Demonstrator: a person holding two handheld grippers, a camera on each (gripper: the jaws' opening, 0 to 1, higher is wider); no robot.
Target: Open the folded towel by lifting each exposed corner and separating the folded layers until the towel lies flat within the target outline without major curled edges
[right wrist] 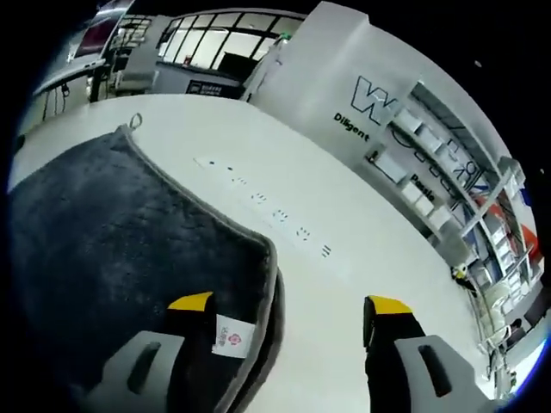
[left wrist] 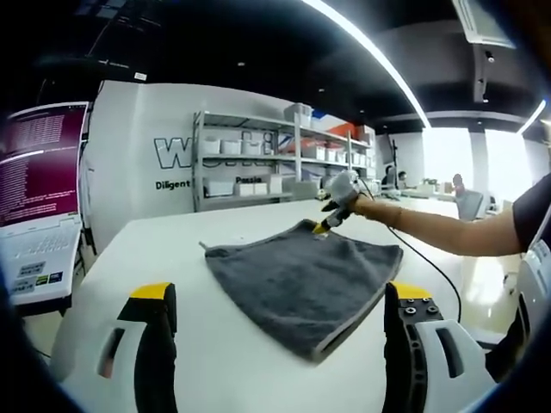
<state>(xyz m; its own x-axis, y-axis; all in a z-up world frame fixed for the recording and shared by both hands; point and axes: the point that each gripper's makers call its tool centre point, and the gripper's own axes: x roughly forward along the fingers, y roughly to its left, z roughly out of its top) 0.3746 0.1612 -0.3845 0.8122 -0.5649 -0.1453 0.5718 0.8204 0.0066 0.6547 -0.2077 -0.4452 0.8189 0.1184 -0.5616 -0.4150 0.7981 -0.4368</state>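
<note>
A dark grey towel (left wrist: 301,275) lies folded on the white table (left wrist: 155,249), one corner pointing toward my left gripper (left wrist: 280,297). That gripper hovers open in front of the near corner, with nothing between its jaws. A person's arm reaches in from the right and holds my right gripper (left wrist: 330,222) at the towel's far corner. In the right gripper view the towel (right wrist: 112,249) shows a stitched edge, a white label (right wrist: 231,335) and a hanging loop (right wrist: 135,120). My right gripper (right wrist: 288,303) stands open, its left jaw over the labelled corner and its right jaw over bare table (right wrist: 344,206).
A screen with a laptop (left wrist: 34,215) stands off the table's left edge. Metal shelves with boxes (left wrist: 275,159) line the back wall. A black cable (left wrist: 430,267) trails across the table to the right of the towel. Small printed marks (right wrist: 275,206) dot the table beyond the towel.
</note>
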